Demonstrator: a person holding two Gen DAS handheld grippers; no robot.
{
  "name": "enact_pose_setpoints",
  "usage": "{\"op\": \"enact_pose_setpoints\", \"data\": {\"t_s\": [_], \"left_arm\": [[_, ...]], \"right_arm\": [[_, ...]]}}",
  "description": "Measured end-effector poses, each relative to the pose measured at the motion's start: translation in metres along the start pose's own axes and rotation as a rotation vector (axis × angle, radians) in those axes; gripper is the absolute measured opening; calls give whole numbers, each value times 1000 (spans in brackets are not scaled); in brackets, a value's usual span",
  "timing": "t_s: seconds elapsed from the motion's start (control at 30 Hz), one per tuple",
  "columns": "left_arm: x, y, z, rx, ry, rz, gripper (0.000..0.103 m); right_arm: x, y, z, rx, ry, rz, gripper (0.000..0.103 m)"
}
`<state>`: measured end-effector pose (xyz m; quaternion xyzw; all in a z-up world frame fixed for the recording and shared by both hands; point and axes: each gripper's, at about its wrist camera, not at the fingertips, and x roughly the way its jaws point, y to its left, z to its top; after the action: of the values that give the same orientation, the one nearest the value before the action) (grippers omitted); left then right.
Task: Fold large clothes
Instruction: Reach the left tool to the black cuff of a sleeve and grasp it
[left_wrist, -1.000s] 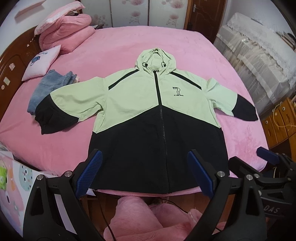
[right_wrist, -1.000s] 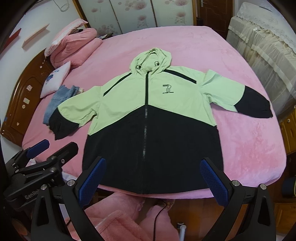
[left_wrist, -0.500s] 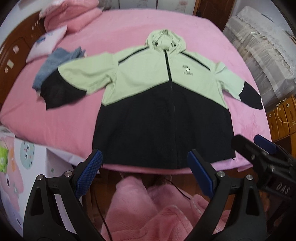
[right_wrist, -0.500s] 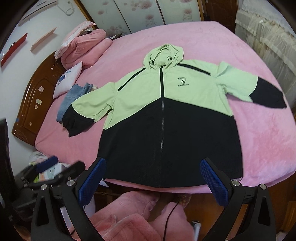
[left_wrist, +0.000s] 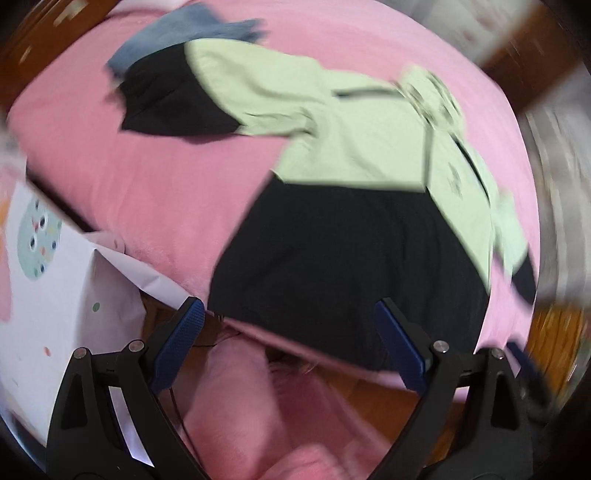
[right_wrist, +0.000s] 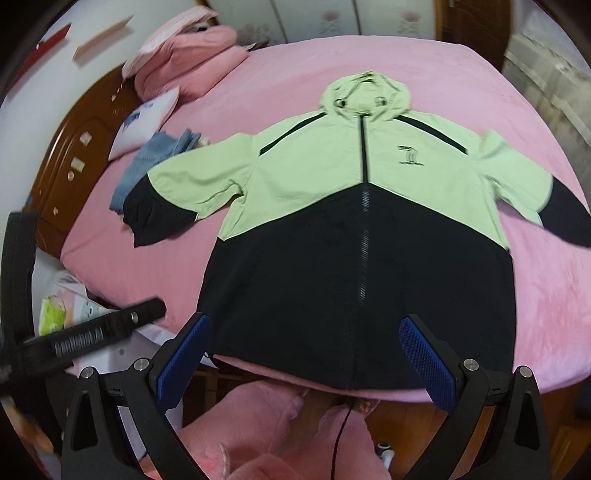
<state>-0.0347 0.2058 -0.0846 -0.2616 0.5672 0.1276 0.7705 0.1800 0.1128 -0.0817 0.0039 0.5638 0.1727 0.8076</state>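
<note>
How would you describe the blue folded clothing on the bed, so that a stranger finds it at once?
Start from the large pink bed and its wooden headboard. Between the white printed pillow and the black cuff of the green-and-black hooded jacket lies the folded light-blue denim garment. It alone is blue.
</note>
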Motion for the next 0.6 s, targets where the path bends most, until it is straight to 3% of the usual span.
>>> {"op": "enact_pose_setpoints", "data": {"t_s": [0.2,0.3,0.43,0.6], "left_arm": [[19,76,81,-282,-90,-57,92],[37,116,128,-381,-117,-24,92],[77,171,181,-538,-96,40,92],[129,238,209,-721,-121,63,91]], "right_arm": [[62,68,58,11,40,6,103],[94,100,93,40,41,16,103],[145,140,139,107,38,39,103],[212,173,174,162,89,-2,103]]}}
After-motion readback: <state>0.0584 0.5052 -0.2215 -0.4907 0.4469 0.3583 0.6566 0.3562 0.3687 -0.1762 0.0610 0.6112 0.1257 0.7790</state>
